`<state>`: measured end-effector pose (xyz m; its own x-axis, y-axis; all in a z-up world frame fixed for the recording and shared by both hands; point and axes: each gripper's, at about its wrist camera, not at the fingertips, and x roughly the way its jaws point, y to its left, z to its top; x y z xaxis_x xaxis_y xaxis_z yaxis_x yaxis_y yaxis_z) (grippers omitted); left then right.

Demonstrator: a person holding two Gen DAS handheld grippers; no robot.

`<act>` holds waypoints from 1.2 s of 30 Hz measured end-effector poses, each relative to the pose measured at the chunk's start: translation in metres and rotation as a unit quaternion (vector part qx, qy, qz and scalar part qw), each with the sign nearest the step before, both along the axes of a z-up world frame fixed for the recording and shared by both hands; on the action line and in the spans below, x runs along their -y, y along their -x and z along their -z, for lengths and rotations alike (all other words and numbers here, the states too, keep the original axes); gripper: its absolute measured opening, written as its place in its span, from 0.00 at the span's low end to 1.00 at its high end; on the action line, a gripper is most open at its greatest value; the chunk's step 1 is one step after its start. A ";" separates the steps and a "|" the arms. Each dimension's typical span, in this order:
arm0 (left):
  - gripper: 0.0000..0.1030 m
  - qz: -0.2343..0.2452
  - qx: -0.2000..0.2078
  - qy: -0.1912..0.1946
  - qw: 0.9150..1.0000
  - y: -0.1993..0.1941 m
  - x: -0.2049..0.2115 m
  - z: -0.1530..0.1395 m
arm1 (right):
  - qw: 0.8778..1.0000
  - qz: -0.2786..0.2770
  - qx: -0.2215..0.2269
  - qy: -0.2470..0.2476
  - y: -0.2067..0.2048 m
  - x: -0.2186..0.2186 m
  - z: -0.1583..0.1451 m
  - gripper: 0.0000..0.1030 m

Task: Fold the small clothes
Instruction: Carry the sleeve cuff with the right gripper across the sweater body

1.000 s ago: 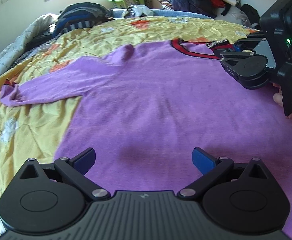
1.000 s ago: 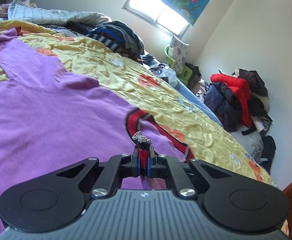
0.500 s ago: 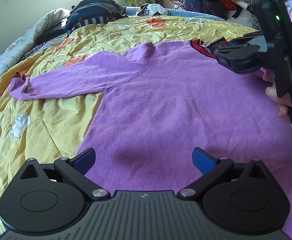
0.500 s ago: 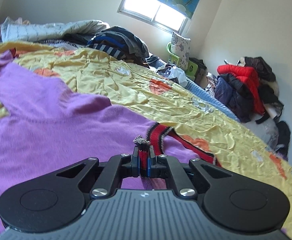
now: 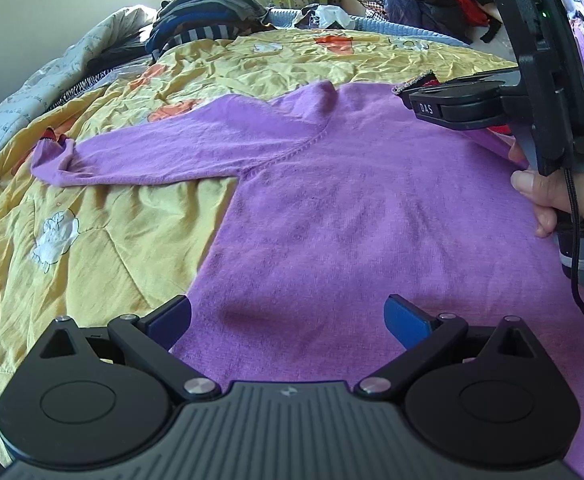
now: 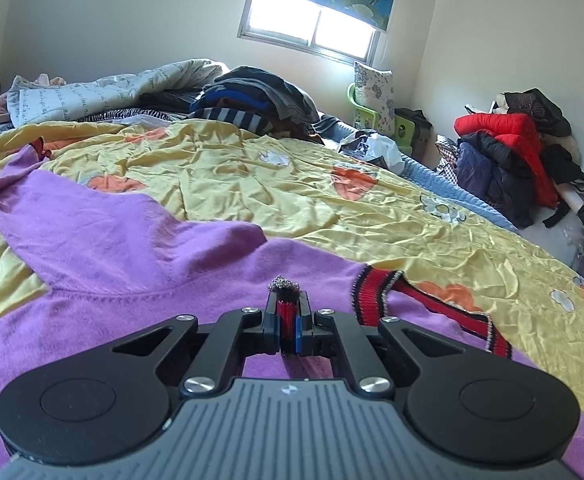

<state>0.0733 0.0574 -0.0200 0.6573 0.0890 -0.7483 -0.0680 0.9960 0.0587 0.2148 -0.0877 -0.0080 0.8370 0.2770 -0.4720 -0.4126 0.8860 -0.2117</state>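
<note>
Sweater (image 5: 332,200), purple, spread on yellow bed quilt (image 5: 91,248); right tongs (image 6: 287,320) pinching its red collar trim (image 6: 376,296); left tongs (image 5: 287,316) spread above the cloth.

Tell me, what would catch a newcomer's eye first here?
A big purple knitted sweater lies spread across a wrinkled yellow bedspread, one sleeve stretched out to the left. The right gripper is shut on its red striped collar, while the left gripper hangs open over the sweater's lower part.
</note>
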 end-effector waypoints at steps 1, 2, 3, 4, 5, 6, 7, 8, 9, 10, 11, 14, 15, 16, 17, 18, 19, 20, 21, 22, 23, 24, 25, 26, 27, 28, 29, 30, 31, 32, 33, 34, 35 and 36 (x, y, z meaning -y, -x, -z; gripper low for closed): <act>1.00 0.000 0.000 0.001 1.000 0.000 -0.001 0.000 | 1.000 -0.001 -0.002 -0.003 -0.001 -0.002 0.000 0.09; 1.00 -0.001 0.000 0.001 1.000 0.000 -0.001 0.000 | 1.000 -0.001 -0.004 -0.006 -0.003 -0.003 0.000 0.09; 1.00 -0.001 0.000 0.001 1.000 0.000 -0.001 0.000 | 1.000 0.000 -0.006 -0.009 -0.004 -0.004 0.000 0.09; 1.00 -0.001 -0.001 0.001 1.000 0.001 -0.002 0.000 | 1.000 0.000 -0.008 -0.010 -0.006 -0.006 0.000 0.09; 1.00 -0.001 -0.001 0.001 1.000 0.001 -0.003 0.000 | 1.000 0.001 -0.009 -0.012 -0.007 -0.007 0.000 0.09; 1.00 -0.002 -0.001 0.002 1.000 0.001 -0.003 0.000 | 1.000 0.002 -0.009 -0.014 -0.008 -0.009 0.001 0.09; 1.00 -0.003 -0.002 0.004 1.000 0.001 -0.005 0.000 | 1.000 0.003 -0.010 -0.015 -0.009 -0.010 0.001 0.09; 1.00 -0.004 -0.003 0.005 1.000 0.001 -0.006 0.000 | 1.000 0.003 -0.010 -0.017 -0.010 -0.011 0.002 0.09; 1.00 -0.005 -0.004 0.007 1.000 0.001 -0.008 0.001 | 1.000 0.004 -0.011 -0.020 -0.012 -0.012 0.002 0.09; 1.00 -0.007 -0.005 0.009 1.000 0.000 -0.009 0.001 | 1.000 0.004 -0.012 -0.023 -0.012 -0.013 0.003 0.09; 1.00 -0.009 -0.006 0.010 1.000 0.000 -0.011 0.002 | 1.000 0.003 -0.013 -0.025 -0.013 -0.014 0.003 0.09; 1.00 -0.015 -0.005 0.012 1.000 0.000 -0.014 0.002 | 0.999 -0.002 -0.013 -0.032 -0.014 -0.018 0.004 0.09; 1.00 -0.016 -0.005 0.012 1.000 0.001 -0.015 0.002 | 0.999 -0.003 -0.013 -0.032 -0.014 -0.020 0.005 0.09; 1.00 -0.016 -0.005 0.011 1.000 0.001 -0.015 0.002 | 0.999 -0.005 -0.013 -0.032 -0.014 -0.022 0.005 0.09; 1.00 -0.016 -0.005 0.010 1.000 0.000 -0.016 0.002 | 0.999 -0.007 -0.015 -0.032 -0.015 -0.024 0.006 0.09; 1.00 -0.017 -0.005 0.009 1.000 0.000 -0.017 0.002 | 0.999 -0.008 -0.016 -0.032 -0.015 -0.026 0.006 0.09; 1.00 -0.018 -0.005 0.009 1.000 0.000 -0.018 0.001 | 0.999 -0.010 -0.016 -0.032 -0.015 -0.028 0.007 0.09; 1.00 -0.020 -0.004 0.010 1.000 0.000 -0.018 0.001 | 0.999 -0.012 -0.017 -0.032 -0.015 -0.030 0.008 0.09; 1.00 -0.021 -0.005 0.010 1.000 -0.001 -0.019 0.002 | 0.999 -0.013 -0.017 -0.032 -0.015 -0.032 0.008 0.09; 1.00 -0.022 -0.005 0.011 1.000 -0.001 -0.020 0.002 | 0.999 -0.014 -0.017 -0.032 -0.015 -0.033 0.008 0.09; 1.00 -0.023 -0.005 0.011 1.000 -0.001 -0.021 0.002 | 0.999 -0.015 -0.016 -0.032 -0.015 -0.035 0.008 0.09; 1.00 -0.025 -0.006 0.010 1.000 -0.001 -0.022 0.003 | 0.999 -0.015 -0.016 -0.032 -0.016 -0.037 0.008 0.09; 1.00 -0.026 -0.007 0.010 1.000 -0.001 -0.023 0.003 | 0.999 -0.015 -0.016 -0.031 -0.016 -0.039 0.009 0.09; 1.00 -0.027 -0.009 0.011 1.000 -0.001 -0.024 0.004 | 0.999 -0.015 -0.016 -0.031 -0.016 -0.040 0.009 0.09; 1.00 -0.027 -0.010 0.012 1.000 -0.001 -0.025 0.004 | 0.999 -0.015 -0.017 -0.032 -0.017 -0.041 0.009 0.09; 1.00 -0.028 -0.010 0.013 0.999 -0.001 -0.025 0.005 | 0.999 -0.015 -0.018 -0.032 -0.018 -0.043 0.009 0.09; 1.00 -0.028 -0.011 0.014 0.999 -0.001 -0.026 0.005 | 0.999 -0.015 -0.021 -0.032 -0.019 -0.044 0.009 0.09; 1.00 -0.029 -0.011 0.014 0.999 -0.001 -0.027 0.005 | 0.999 -0.016 -0.023 -0.033 -0.020 -0.046 0.010 0.09; 1.00 -0.029 -0.011 0.014 0.999 -0.001 -0.027 0.005 | 0.999 -0.017 -0.023 -0.032 -0.020 -0.047 0.011 0.09; 1.00 -0.030 -0.011 0.014 0.999 -0.001 -0.027 0.005 | 0.999 -0.018 -0.024 -0.030 -0.020 -0.049 0.011 0.09; 1.00 -0.031 -0.010 0.014 0.999 -0.001 -0.028 0.004 | 0.999 -0.019 -0.025 -0.030 -0.020 -0.051 0.012 0.09; 1.00 -0.033 -0.010 0.014 0.999 0.000 -0.028 0.004 | 0.999 -0.021 -0.026 -0.030 -0.019 -0.052 0.013 0.09; 1.00 -0.034 -0.010 0.014 0.999 0.000 -0.029 0.004 | 0.999 -0.022 -0.027 -0.029 -0.019 -0.053 0.013 0.09; 1.00 -0.034 -0.009 0.015 0.999 0.000 -0.029 0.004 | 0.999 -0.023 -0.028 -0.029 -0.019 -0.054 0.014 0.09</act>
